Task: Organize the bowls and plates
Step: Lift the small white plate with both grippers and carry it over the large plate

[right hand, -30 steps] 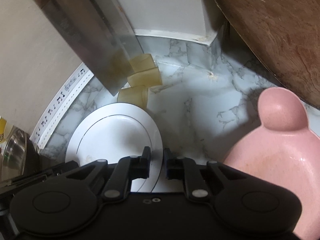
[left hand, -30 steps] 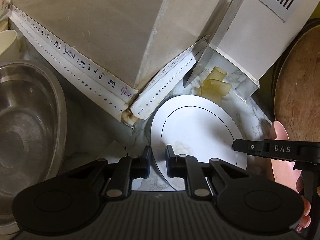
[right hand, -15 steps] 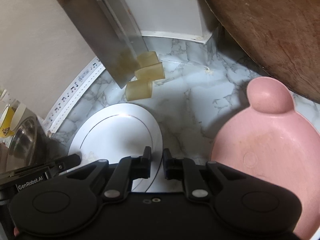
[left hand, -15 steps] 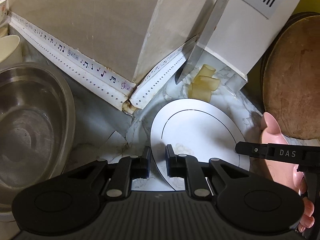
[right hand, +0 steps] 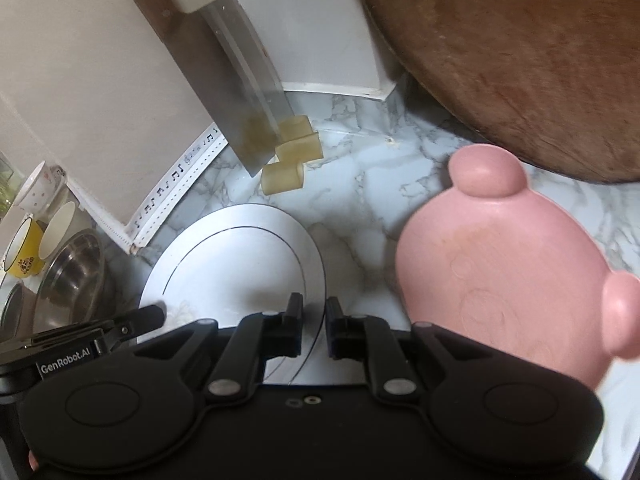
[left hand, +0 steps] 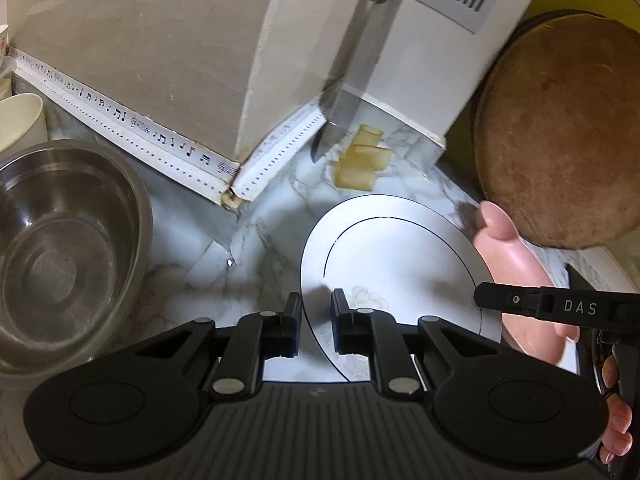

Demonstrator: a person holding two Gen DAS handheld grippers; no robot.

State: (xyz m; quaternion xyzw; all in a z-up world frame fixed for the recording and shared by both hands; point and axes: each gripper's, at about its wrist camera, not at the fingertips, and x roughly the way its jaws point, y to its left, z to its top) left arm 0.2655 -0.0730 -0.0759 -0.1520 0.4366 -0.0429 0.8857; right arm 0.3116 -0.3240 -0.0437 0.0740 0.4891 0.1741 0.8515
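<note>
We hold the white plate (left hand: 400, 264) between both grippers: the left gripper (left hand: 316, 320) has its fingers clenched on the plate's left rim, and the right gripper (right hand: 310, 326) has its fingers clenched on the right rim. The plate hangs over the marble worktop (right hand: 360, 200), in front of the corner where a cleaver (right hand: 244, 120) stands beside some pale yellow blocks (right hand: 290, 160). The pink plate (right hand: 508, 280) with its rounded ears lies just to the right on the worktop, and a steel bowl (left hand: 60, 248) sits well off to the left.

We judge the step to be carrying the white plate towards a stack. To do it well we should keep both grips equally firm, move the two hands together so the rim is not twisted, and keep clear of the cleaver's tip.

The plate is round, so it has no long axis; its face looks upward and appears roughly level, the flower print nearest us.
</note>
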